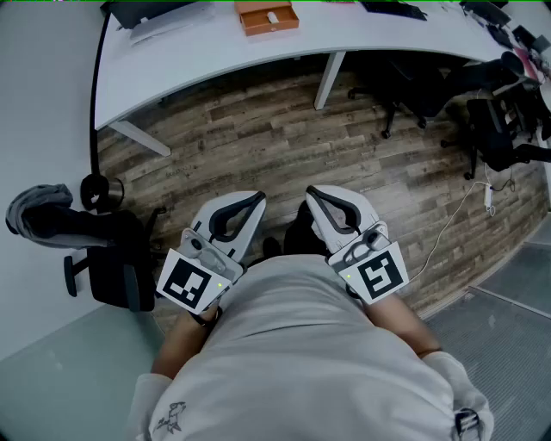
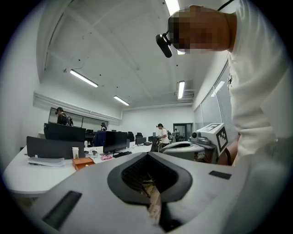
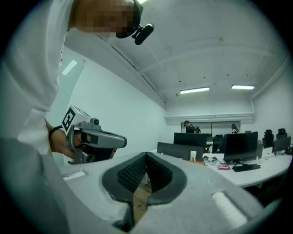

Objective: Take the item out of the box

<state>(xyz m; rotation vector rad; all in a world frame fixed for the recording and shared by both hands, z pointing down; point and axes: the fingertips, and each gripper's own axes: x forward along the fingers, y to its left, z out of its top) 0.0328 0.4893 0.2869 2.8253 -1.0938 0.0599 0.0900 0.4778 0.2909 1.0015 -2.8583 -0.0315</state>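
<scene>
An orange box (image 1: 267,17) sits on the white desk (image 1: 362,34) far ahead of me; it shows small in the left gripper view (image 2: 83,162). Whatever it holds is too small to make out. My left gripper (image 1: 258,200) and right gripper (image 1: 312,194) are held side by side close to my body, over the wooden floor and well short of the desk. Both are shut with nothing between the jaws, as the left gripper view (image 2: 147,155) and the right gripper view (image 3: 146,155) each show. Each gripper view catches the other gripper beside it.
A black office chair (image 1: 95,241) with a grey garment stands at my left, and more chairs (image 1: 491,129) at the right under the desk. A white cable (image 1: 456,215) trails across the floor. Monitors (image 2: 114,140) and distant people are across the room.
</scene>
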